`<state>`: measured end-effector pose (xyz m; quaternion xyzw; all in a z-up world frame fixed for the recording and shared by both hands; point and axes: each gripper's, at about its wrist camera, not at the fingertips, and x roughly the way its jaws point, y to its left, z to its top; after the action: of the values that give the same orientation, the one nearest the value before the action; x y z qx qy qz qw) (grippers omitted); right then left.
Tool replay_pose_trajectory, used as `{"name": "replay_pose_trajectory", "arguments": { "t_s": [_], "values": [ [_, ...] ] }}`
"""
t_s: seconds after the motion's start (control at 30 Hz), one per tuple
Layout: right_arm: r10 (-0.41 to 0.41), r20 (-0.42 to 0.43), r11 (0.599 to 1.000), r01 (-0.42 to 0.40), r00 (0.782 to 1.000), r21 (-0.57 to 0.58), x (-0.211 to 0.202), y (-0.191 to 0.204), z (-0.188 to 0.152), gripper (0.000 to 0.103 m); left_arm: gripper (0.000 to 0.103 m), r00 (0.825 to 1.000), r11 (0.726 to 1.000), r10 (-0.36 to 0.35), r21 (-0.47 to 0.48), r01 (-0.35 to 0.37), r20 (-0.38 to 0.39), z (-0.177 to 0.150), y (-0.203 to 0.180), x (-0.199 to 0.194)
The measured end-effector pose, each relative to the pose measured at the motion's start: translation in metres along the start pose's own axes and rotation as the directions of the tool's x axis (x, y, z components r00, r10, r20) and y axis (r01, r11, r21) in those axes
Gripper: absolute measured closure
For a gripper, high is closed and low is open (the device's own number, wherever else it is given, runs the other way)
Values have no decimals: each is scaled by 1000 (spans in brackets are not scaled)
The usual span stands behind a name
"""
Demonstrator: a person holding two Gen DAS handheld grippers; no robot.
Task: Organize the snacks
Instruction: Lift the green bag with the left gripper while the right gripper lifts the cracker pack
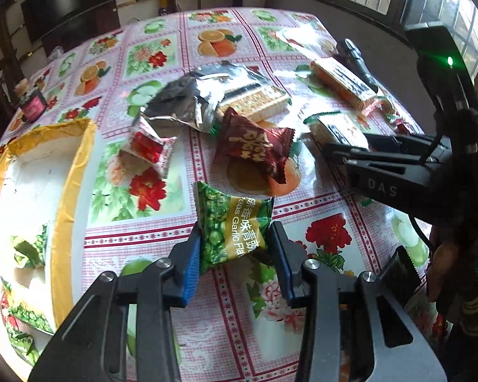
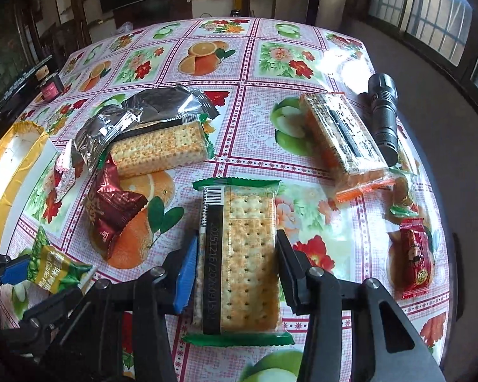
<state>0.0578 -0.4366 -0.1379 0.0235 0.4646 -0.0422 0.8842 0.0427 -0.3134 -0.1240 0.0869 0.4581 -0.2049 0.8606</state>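
Observation:
My left gripper (image 1: pixel 235 254) is shut on a green garlic-pea packet (image 1: pixel 234 226) and holds it just above the table; the packet also shows in the right wrist view (image 2: pixel 55 270). My right gripper (image 2: pixel 235 273) is shut on a green-edged cracker pack (image 2: pixel 239 261) lying lengthwise between its jaws. A white box with a yellow rim (image 1: pixel 70 191) stands at the left, with several green packets inside. A dark red packet (image 1: pixel 255 149), a small red-and-white packet (image 1: pixel 149 149), a silver wrapper (image 1: pixel 188 98) and more cracker packs (image 2: pixel 162 146) lie mid-table.
An orange-edged cracker pack (image 2: pixel 344 140) and a black flashlight (image 2: pixel 384 111) lie at the right. A small red packet (image 2: pixel 417 261) lies near the right table edge. A small pink-labelled jar (image 1: pixel 32 105) stands far left. The tablecloth (image 2: pixel 271 60) has a fruit and flower print.

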Motion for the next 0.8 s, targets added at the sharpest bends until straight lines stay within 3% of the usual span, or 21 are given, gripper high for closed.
{"name": "replay_pose_trajectory", "arguments": {
  "t_s": [0.1, 0.17, 0.27, 0.37, 0.57, 0.73, 0.8],
  "values": [
    [46, 42, 998, -47, 998, 29, -18, -1, -12, 57, 61, 992, 999, -37, -32, 41, 117, -3, 6, -26],
    [57, 87, 998, -60, 995, 33, -33, 2, -17, 57, 61, 973, 996, -72, -37, 82, 221, -6, 10, -50],
    [89, 154, 995, -97, 984, 39, -58, 4, -26, 57, 61, 918, 991, -124, 0, 134, 377, -11, 11, -87],
    [100, 199, 994, -108, 975, 32, -78, 7, -31, 57, 62, 857, 983, -175, 45, 176, 486, -17, 13, -119],
    [87, 248, 996, -91, 965, 5, -104, 20, -29, 57, 62, 766, 953, -296, 123, 277, 570, -24, 26, -159],
    [83, 284, 997, -81, 955, -17, -120, 29, -29, 57, 62, 698, 934, -342, 146, 326, 629, -31, 46, -187],
    [85, 287, 996, -82, 954, -21, -125, 32, -29, 57, 62, 664, 923, -367, 164, 350, 652, -35, 55, -200]
  ]
}}
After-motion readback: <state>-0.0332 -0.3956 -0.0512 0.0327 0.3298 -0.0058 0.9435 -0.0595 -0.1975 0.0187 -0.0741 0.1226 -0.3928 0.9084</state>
